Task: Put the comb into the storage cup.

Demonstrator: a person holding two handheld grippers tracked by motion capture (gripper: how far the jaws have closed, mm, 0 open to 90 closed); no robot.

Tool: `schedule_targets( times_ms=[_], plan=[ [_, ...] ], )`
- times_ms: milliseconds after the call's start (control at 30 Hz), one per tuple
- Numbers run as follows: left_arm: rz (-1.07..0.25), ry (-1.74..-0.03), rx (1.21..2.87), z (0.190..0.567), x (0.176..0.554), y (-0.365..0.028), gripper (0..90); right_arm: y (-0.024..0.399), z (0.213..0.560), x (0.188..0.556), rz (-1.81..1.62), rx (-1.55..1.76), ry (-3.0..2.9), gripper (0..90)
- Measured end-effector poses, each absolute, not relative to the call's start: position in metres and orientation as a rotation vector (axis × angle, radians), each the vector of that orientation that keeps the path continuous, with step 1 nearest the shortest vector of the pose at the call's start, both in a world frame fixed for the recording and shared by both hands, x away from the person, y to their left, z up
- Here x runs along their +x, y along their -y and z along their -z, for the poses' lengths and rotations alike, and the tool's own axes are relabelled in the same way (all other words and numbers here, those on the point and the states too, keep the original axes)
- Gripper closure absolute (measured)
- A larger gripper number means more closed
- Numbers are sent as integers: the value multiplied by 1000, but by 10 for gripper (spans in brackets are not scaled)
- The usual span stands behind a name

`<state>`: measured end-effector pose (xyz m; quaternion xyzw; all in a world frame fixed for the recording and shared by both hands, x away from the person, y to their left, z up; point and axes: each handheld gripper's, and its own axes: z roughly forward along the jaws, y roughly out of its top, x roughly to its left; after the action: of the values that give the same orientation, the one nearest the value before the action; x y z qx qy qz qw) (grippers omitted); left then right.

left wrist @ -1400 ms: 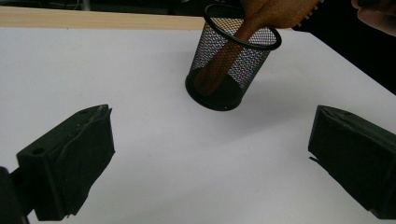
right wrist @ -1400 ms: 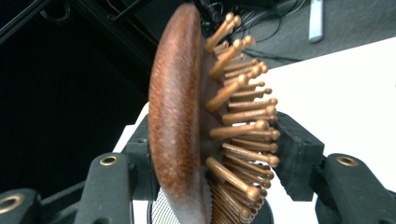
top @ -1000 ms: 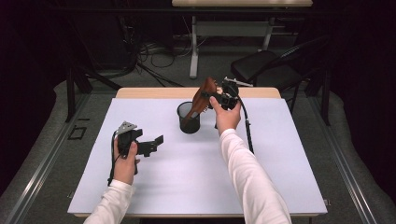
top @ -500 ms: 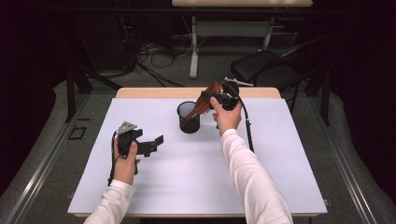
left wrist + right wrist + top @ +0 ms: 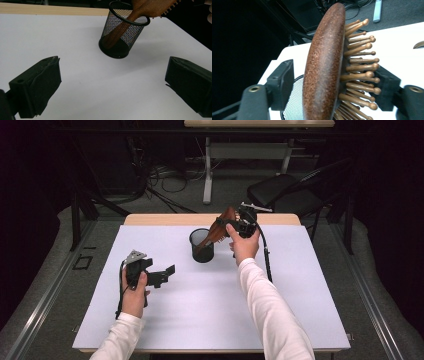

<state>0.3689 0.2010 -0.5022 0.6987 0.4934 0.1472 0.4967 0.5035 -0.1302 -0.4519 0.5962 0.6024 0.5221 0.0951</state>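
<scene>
Though white over nearly all its top, shows a strip of pale wood along the upper edge: so much for the desk (image 5: 200, 320), mid-frame in the high view. Stands on grey carpet in a dark room, with metal rails (image 5: 45, 285) running down the lower left and lower right.

Beyond it, at top centre: the leg of a second desk (image 5: 207, 170), with loose cables (image 5: 160, 175) on the floor to its left. At upper right, close to the desk corner: a black chair (image 5: 280, 195).

On the sheet, just above centre: a black mesh cup (image 5: 202, 245), upright. Inside it, handle down and leaning toward the upper right over the rim: a wooden hairbrush (image 5: 220, 227).

Around the brush head: the right tool (image 5: 229, 221), with jaws that have just been opening. In the right gripper view, a clear gap between the brush's back and one pad, bristle tips just at the other; no squeeze.

At centre left, well apart from the cup: the left tool (image 5: 167, 274), held just over bare sheet, jaws wide, gripping nothing. Nothing but bare sheet between it and the cup.
</scene>
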Motion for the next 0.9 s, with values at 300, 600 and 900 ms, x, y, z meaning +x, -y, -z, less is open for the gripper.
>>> schedule_targets(
  times_ms=[300,600,900],
  plan=[
    [-356,-1195,1690,502,369,-202,4,132,450,503,-1497,1749,-1786,84],
    [-356,-1194,1690,502,369,-202,4,141,442,497,-1405,1681,-1864,15],
    [-357,-1191,1693,501,369,-202,4,146,433,492,-1324,1634,-1881,1]
  ],
)
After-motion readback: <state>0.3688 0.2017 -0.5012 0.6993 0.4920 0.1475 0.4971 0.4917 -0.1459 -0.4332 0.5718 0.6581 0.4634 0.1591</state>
